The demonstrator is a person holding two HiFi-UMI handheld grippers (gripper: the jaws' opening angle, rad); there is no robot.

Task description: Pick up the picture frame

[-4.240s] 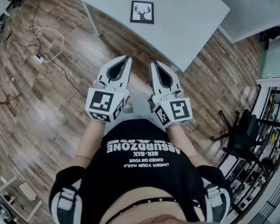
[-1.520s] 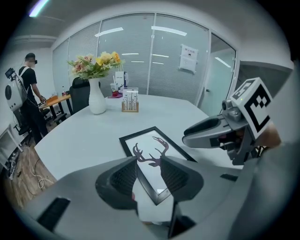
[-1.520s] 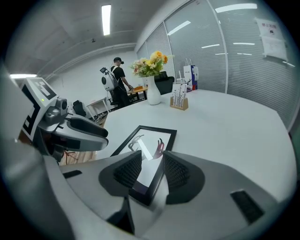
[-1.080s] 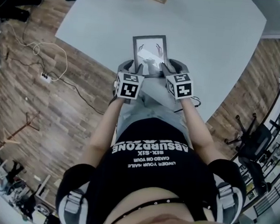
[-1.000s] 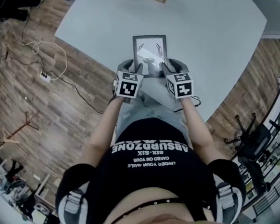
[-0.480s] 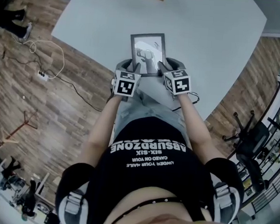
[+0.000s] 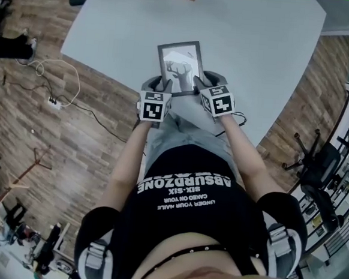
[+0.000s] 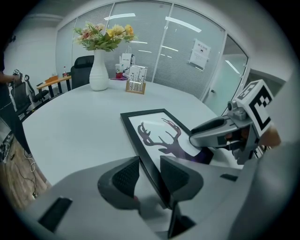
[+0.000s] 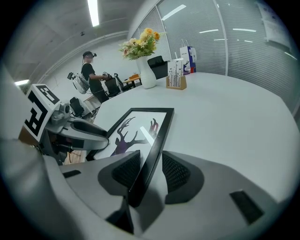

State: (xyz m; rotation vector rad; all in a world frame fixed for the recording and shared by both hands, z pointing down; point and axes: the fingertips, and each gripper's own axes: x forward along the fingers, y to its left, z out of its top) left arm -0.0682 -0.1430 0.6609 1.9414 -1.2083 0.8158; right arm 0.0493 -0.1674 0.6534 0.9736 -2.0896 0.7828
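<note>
A black picture frame (image 7: 179,67) with a deer-antler print lies near the front edge of the white table (image 7: 259,52). My left gripper (image 7: 161,88) holds its near left edge, and my right gripper (image 7: 198,87) holds its near right edge. In the left gripper view the frame's rim (image 8: 159,131) runs between the pads of the left gripper (image 8: 150,176), which is shut on it. In the right gripper view the frame (image 9: 136,126) sits edge-on in the right gripper (image 9: 146,171), also shut. Whether the frame's far end touches the table I cannot tell.
A white vase of flowers (image 8: 99,70) and a small wooden card holder (image 8: 136,84) stand at the table's far side. A person (image 9: 91,75) stands beyond the table. An office chair (image 7: 317,165) is to the right, and cables (image 7: 52,84) lie on the wood floor to the left.
Over four seconds I came up to the table and both grippers closed on the frame's near edges. In the last second the glass reflection changed, so the frame has tilted slightly.
</note>
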